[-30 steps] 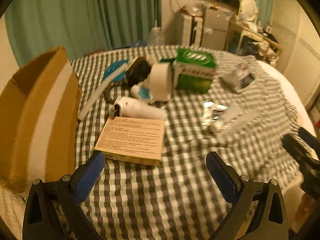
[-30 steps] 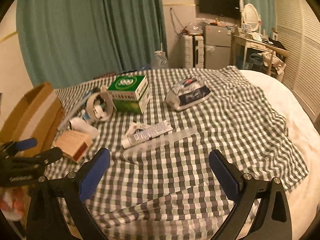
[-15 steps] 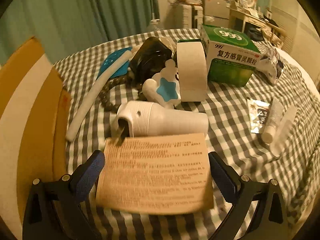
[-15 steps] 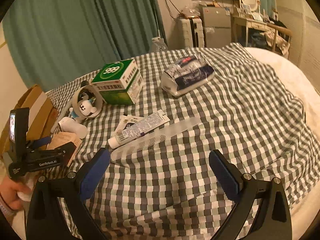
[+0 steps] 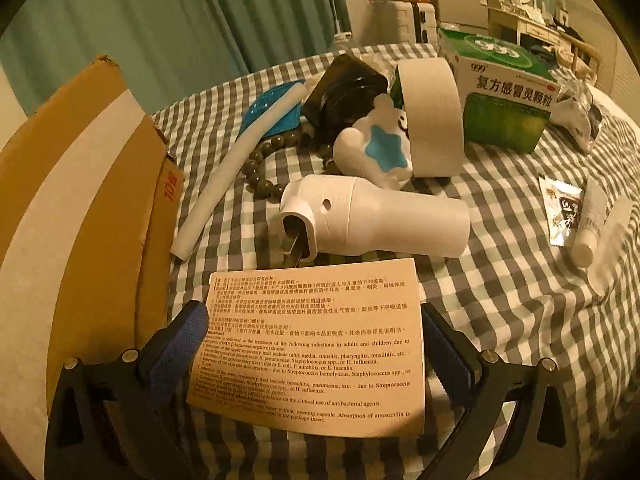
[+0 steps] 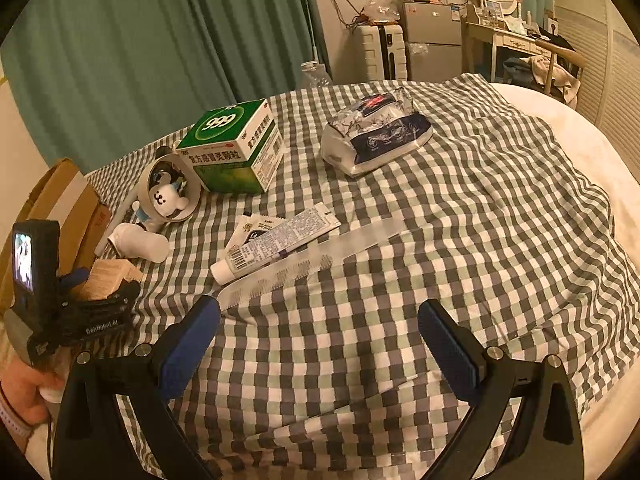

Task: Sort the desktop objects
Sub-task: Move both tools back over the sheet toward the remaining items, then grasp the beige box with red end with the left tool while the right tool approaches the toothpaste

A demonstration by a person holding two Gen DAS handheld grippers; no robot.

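Note:
My left gripper [image 5: 316, 344] is open, its jaws on either side of a tan medicine box [image 5: 312, 344] with printed text, lying on the checked cloth; I cannot tell if the pads touch it. Behind the box lie a white bottle-shaped device [image 5: 372, 220], a white bear toy [image 5: 376, 152], a tape roll [image 5: 432, 116] and a green 999 box [image 5: 504, 96]. My right gripper [image 6: 320, 344] is open and empty above bare cloth. Ahead of it lie a clear toothbrush case [image 6: 308, 260] and a tube [image 6: 276, 240]. The left gripper [image 6: 80, 312] shows at the left of the right wrist view.
An open cardboard box [image 5: 72, 216] stands at the left edge of the table. A white foam stick [image 5: 236, 164], dark beads [image 5: 260, 172], a blue item [image 5: 272, 108] and a black pouch [image 5: 344, 96] lie at the back. A tissue pack [image 6: 376, 136] lies far right.
My left gripper moved forward and down until the tan box lies between its jaws. My right gripper moved a little forward, closer to the toothbrush case.

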